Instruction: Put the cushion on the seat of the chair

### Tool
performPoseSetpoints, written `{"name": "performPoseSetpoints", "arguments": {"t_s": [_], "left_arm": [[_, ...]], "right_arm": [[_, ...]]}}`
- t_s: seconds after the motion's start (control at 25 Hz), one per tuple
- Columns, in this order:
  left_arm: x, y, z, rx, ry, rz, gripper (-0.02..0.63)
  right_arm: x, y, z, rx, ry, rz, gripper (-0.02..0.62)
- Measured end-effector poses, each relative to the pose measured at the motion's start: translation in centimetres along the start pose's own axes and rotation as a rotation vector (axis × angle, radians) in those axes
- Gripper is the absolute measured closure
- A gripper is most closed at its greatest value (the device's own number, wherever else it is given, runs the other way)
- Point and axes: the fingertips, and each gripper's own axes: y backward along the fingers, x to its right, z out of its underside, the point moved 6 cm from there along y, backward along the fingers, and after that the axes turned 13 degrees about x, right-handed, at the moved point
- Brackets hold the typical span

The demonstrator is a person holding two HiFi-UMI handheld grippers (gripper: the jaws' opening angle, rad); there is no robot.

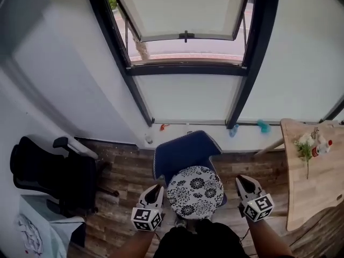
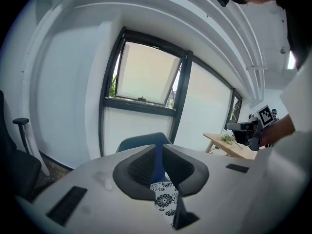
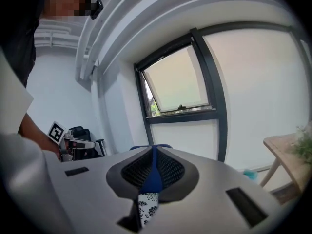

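A round white cushion with a black flower print [image 1: 195, 191] lies flat on the seat of the blue chair [image 1: 185, 152], whose backrest stands toward the window. My left gripper [image 1: 156, 187] hovers just left of the cushion, my right gripper [image 1: 243, 179] just right of it; neither touches it. Both are shut with nothing between the jaws. In the left gripper view the left gripper [image 2: 158, 147] shows only a thin slit, with the cushion [image 2: 163, 199] and chair [image 2: 141, 141] beyond. In the right gripper view the right gripper [image 3: 153, 150] is likewise shut, the cushion [image 3: 146, 204] below.
A black office chair [image 1: 48, 176] stands at the left. A wooden table [image 1: 317, 192] with flowers [image 1: 306, 147] stands at the right. The tilted-open window [image 1: 183, 15] and a white wall are ahead. Small blue things [image 1: 263, 126] lie by the wall.
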Motion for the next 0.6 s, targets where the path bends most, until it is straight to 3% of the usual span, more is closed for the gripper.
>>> {"name": "performPoseSetpoints", "arguments": {"t_s": [0.28, 0.6], "left_arm": [[2.0, -0.5, -5.5, 0.122, -0.061, 0.063, 0.595], [2.1, 0.4, -7.5, 0.15, -0.13, 0.035, 0.601]], "right_arm": [[-1.4, 2.1, -4.4, 0.076, 0.027, -0.043, 0.56], [-2.0, 1.3, -6.4, 0.13, 0.054, -0.014, 0.572]]}}
